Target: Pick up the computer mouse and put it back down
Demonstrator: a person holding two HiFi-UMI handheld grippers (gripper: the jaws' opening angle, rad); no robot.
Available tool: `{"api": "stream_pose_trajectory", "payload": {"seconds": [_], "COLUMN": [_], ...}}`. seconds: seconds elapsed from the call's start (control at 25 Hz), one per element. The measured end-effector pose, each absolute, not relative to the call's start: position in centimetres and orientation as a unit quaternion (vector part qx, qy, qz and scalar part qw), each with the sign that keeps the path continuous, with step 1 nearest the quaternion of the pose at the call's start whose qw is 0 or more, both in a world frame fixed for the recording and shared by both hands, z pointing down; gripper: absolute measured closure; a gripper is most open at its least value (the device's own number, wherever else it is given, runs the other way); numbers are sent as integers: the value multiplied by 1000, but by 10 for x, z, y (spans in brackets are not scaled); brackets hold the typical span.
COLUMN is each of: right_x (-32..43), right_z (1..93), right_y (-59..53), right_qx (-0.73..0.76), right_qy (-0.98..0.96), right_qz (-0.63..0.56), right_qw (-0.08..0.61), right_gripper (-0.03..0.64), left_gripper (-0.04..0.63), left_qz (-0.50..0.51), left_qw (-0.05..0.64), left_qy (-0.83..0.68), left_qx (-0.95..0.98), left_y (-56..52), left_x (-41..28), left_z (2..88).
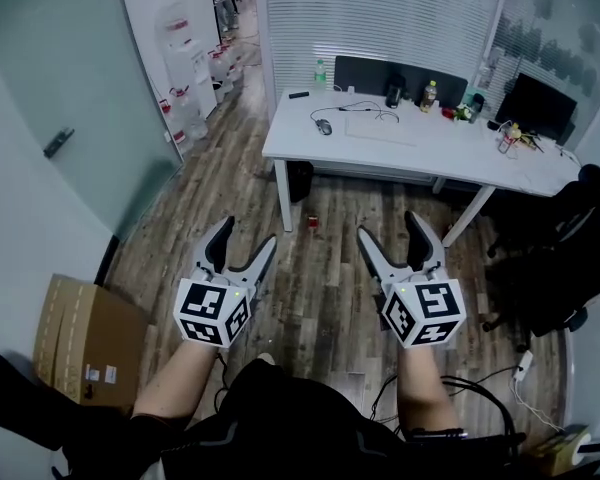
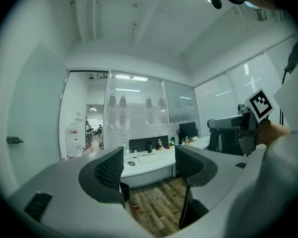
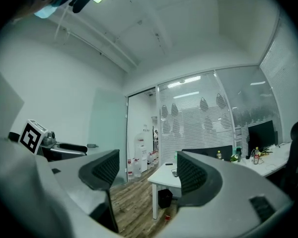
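Small dark computer mouse (image 1: 324,126) left on long white desk (image 1: 420,150), left gripper (image 1: 247,234) and right gripper (image 1: 388,226) held well apart from it, jaws spread, empty.

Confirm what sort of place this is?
Almost certainly an office: a white desk with a monitor, keyboard and mouse, a black chair beside it, and glass walls with blinds behind.

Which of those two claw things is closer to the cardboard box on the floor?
Left. In the head view the left gripper is held out to the right of the cardboard box, which lies by the person's left side. The right gripper is farther off, beyond the left one.
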State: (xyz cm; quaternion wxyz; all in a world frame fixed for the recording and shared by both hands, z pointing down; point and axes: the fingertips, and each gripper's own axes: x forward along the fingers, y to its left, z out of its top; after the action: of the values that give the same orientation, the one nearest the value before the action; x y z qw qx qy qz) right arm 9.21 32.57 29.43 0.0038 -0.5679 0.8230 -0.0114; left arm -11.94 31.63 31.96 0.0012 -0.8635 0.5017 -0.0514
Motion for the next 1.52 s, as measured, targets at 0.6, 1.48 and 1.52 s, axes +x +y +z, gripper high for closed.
{"api": "stream_pose_trajectory", "payload": {"seconds": [0.6, 1.48, 1.52], "right_x": [56, -4, -4], "right_z": [289, 299, 301], "right_y": [170, 1, -4], "right_qx": [-584, -609, -606], "right_qy": [812, 793, 795], "right_qz": [-1, -15, -16], "right_qw": [-4, -20, -21], "right_gripper": [258, 262, 262], "left_gripper": [270, 270, 270], "left_qz": [-23, -10, -11], "left_qw": [17, -13, -17], "left_qy": [485, 465, 468], "left_qx": [-874, -885, -884], "left_y": [151, -16, -21], "left_x": [-154, -224, -224], "left_z": [313, 333, 336]}}
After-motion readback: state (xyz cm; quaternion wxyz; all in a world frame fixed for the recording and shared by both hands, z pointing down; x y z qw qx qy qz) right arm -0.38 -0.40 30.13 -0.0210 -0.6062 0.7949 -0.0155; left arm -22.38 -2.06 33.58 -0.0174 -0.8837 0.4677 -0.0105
